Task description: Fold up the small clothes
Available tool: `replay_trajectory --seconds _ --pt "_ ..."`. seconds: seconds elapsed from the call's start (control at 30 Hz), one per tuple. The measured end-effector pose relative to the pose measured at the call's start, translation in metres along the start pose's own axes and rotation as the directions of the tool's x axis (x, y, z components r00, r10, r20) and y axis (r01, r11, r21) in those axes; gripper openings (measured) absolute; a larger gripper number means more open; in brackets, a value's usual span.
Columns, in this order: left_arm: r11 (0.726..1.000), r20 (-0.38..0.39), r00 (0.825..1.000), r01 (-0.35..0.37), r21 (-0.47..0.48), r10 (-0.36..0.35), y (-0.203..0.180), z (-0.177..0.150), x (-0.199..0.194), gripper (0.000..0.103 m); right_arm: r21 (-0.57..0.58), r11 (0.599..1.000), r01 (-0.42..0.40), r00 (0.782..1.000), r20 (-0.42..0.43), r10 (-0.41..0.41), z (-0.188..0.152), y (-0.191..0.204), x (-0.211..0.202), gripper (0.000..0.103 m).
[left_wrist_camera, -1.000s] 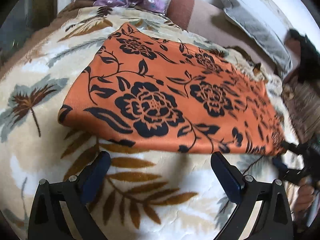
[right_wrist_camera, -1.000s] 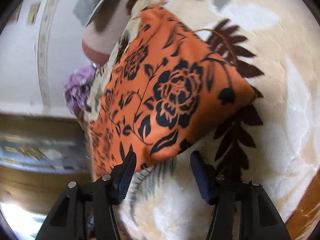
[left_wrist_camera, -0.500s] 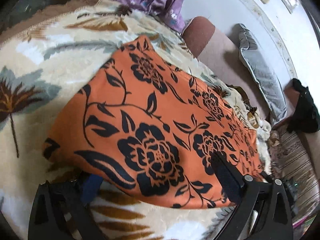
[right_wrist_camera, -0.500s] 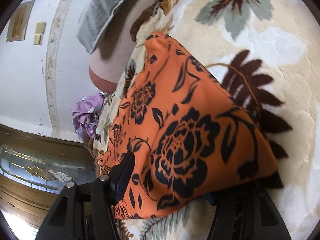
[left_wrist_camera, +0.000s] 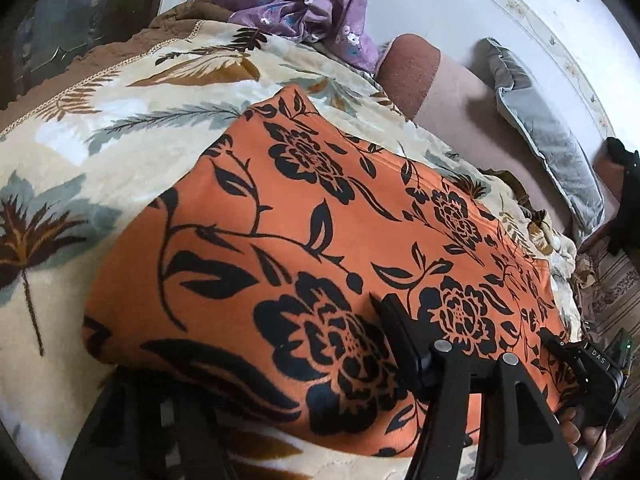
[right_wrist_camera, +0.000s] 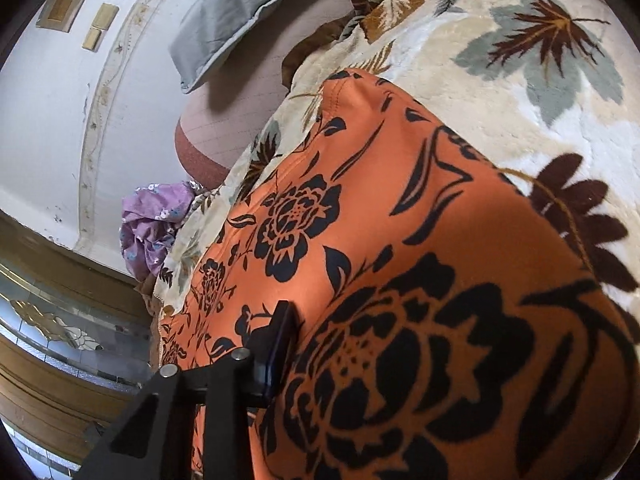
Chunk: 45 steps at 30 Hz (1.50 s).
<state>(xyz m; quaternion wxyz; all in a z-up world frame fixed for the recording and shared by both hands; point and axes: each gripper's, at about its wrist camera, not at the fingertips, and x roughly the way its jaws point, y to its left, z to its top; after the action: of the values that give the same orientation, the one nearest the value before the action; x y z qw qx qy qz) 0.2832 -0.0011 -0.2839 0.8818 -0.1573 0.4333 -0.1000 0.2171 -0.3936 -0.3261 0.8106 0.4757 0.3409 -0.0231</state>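
Both hand-held grippers, left [left_wrist_camera: 280, 364] and right [right_wrist_camera: 360, 364], slid over near hem of orange cloth [left_wrist_camera: 320, 220], jaws just closing on it, one finger above, one beneath; whether pads bite yet, cannot tell; lift-and-fold likely next.

Smooth, matt woven cloth on the orange floral garment [left_wrist_camera: 304, 216]; thick, plushy fleece on the leaf-print blanket [left_wrist_camera: 120, 128]; thin, crumpled, faintly sheeny fabric on the purple garment [left_wrist_camera: 304, 8]; matt black plastic with bright metal pins on the left gripper [left_wrist_camera: 280, 384].

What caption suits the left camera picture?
Left tongs closing over the near edge of an orange flowered cloth.
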Motion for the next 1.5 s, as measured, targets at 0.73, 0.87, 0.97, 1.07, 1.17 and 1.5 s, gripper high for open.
replay_trajectory --seconds 0.73,0.87,0.97,1.07,1.17,1.5 --pt "0.990 0.058 0.998 0.015 0.142 -0.023 -0.018 -0.016 -0.064 0.018 -0.329 0.931 0.161 0.974 0.204 -0.096 -0.030 0.057 -0.075 0.018" --pt "0.989 0.023 1.000 0.007 0.145 -0.011 -0.015 -0.042 -0.081 0.018 -0.311 0.937 0.158 0.978 0.179 -0.106 -0.049 0.044 -0.101 0.018" --pt "0.990 0.003 1.000 0.012 0.141 -0.012 -0.008 -0.062 -0.091 0.019 -0.251 0.956 0.155 0.983 0.133 -0.124 -0.066 0.022 -0.116 0.018" --pt "0.993 -0.064 0.998 -0.014 0.120 0.021 0.000 -0.075 -0.081 0.024 -0.162 0.975 0.152 0.988 0.037 -0.148 -0.069 -0.005 -0.110 0.022" --pt "0.996 -0.099 0.995 -0.022 0.085 0.030 0.008 -0.074 -0.076 0.034 -0.069 0.982 0.177 0.983 -0.039 -0.179 -0.066 -0.028 -0.104 0.034" --pt "1.000 -0.080 0.997 0.007 -0.009 -0.008 0.053 -0.058 -0.114 0.041 -0.016 0.989 0.146 0.988 0.053 -0.145 -0.068 -0.043 -0.122 0.035"
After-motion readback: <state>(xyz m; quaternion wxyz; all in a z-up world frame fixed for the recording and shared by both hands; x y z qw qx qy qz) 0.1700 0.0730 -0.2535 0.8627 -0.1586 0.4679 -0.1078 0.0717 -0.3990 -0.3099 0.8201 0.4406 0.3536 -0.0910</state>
